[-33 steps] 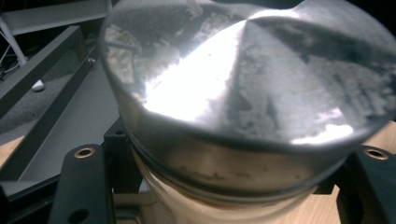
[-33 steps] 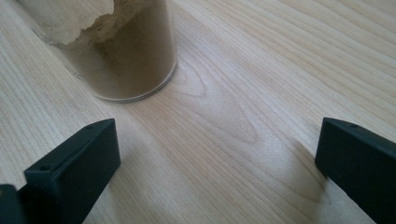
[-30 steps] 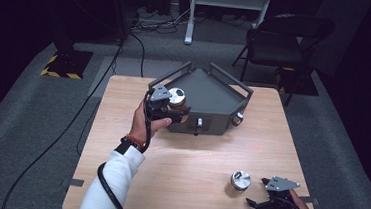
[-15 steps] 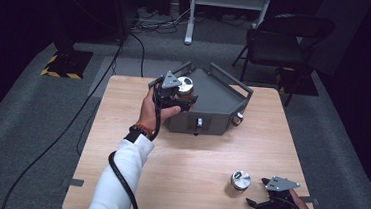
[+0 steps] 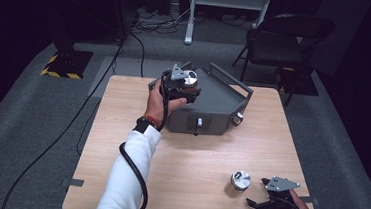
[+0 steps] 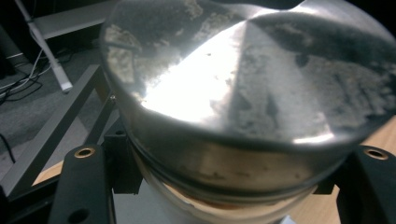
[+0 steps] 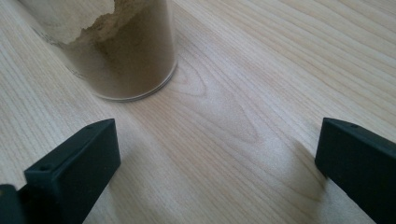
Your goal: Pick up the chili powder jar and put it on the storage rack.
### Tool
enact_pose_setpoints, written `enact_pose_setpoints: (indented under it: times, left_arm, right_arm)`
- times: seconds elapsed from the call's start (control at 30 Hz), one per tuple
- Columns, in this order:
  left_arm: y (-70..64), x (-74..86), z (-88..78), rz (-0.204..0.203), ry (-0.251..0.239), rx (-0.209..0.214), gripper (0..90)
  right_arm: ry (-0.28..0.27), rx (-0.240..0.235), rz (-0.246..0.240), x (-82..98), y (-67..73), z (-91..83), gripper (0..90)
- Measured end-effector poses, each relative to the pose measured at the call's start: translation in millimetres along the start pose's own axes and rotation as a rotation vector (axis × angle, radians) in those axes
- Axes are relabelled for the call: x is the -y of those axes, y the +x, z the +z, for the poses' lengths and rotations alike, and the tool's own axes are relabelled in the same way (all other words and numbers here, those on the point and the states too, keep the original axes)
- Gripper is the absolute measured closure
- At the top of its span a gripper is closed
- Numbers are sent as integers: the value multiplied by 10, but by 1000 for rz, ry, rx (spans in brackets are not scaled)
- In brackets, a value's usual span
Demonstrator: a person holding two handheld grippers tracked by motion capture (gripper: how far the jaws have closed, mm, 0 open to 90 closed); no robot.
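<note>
My left gripper (image 5: 184, 87) is shut on a glass jar with a shiny metal lid (image 5: 191, 78), held up over the left part of a dark grey metal box (image 5: 220, 98) at the back of the table. In the left gripper view the jar's lid (image 6: 243, 93) looms large, with a black jaw pressing on each side of the jar below it. A second lidded jar (image 5: 240, 181) of brown powder stands near the table's front right. My right gripper (image 5: 256, 191) rests open on the wood just right of it. In the right gripper view that jar (image 7: 121, 56) stands ahead and left of the wide-apart jaws.
The grey box has side handles, a small front knob (image 5: 199, 121) and another knob (image 5: 236, 118) on its angled right face. Bare wooden table (image 5: 188, 165) lies between box and front edge. A black chair (image 5: 278, 41) and cables stand on the floor behind.
My left hand has carried the jar up and away from me, from the box's front-left corner to above its top. The right gripper and the second jar have not moved.
</note>
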State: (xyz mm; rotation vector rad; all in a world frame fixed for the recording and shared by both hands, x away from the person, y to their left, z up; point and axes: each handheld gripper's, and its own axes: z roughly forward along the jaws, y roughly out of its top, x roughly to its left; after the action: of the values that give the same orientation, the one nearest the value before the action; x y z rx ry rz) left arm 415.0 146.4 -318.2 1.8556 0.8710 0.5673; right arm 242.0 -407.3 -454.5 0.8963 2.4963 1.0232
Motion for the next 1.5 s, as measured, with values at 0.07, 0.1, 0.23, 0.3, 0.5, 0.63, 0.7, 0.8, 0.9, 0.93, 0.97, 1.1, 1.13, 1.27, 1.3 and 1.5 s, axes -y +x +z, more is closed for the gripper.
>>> enact_pose_setpoints:
  times: [0.07, 0.1, 0.23, 0.3, 0.5, 0.63, 0.7, 0.8, 0.9, 0.93, 0.97, 1.1, 1.13, 1.27, 1.3, 1.5]
  left_arm:
    - [29, 11, 39, -10, 0, -2, 314]
    - [32, 9, 56, -11, 6, -5, 314]
    - [19, 39, 147, -15, 24, -25, 314]
    - [21, 49, 182, -15, 33, -24, 314]
    - [11, 70, 229, -25, 43, -34, 314]
    - [17, 92, 269, -31, 52, -38, 314]
    - [5, 110, 288, -31, 54, -51, 314]
    - [21, 138, 317, -37, 63, -47, 314]
    - [35, 161, 349, -39, 75, -41, 314]
    - [38, 164, 355, -38, 79, -39, 314]
    - [35, 177, 360, -40, 74, -40, 314]
    - [45, 187, 366, -48, 70, -35, 313]
    - [44, 192, 368, -50, 67, -34, 313]
    - [48, 216, 389, -66, 60, -35, 313]
    - [41, 221, 393, -67, 58, -37, 312]
    - [37, 226, 391, -65, 47, -38, 300]
  right_arm:
    - [0, -1, -1, 1, -1, -1, 0]
    - [0, -1, -1, 1, -1, -1, 0]
    - [0, -1, -1, 1, -1, -2, 0]
    - [0, -1, -1, 1, -1, -2, 0]
    - [0, 1, 0, 6, 3, -5, 0]
    - [1, 0, 1, 10, 5, -11, 0]
    - [0, 0, 1, 11, 5, -12, 0]
    - [0, 0, 1, 11, 5, -12, 0]
    - [0, 0, 1, 11, 5, -12, 0]
    - [0, 0, 1, 11, 5, -12, 0]
    - [0, 0, 1, 11, 5, -12, 0]
    - [1, 0, 1, 11, 5, -12, 0]
    - [1, 0, 1, 11, 5, -12, 0]
    - [0, 0, 1, 11, 6, -12, 0]
    - [0, 0, 1, 11, 6, -12, 0]
    - [0, 0, 1, 12, 7, -12, 0]
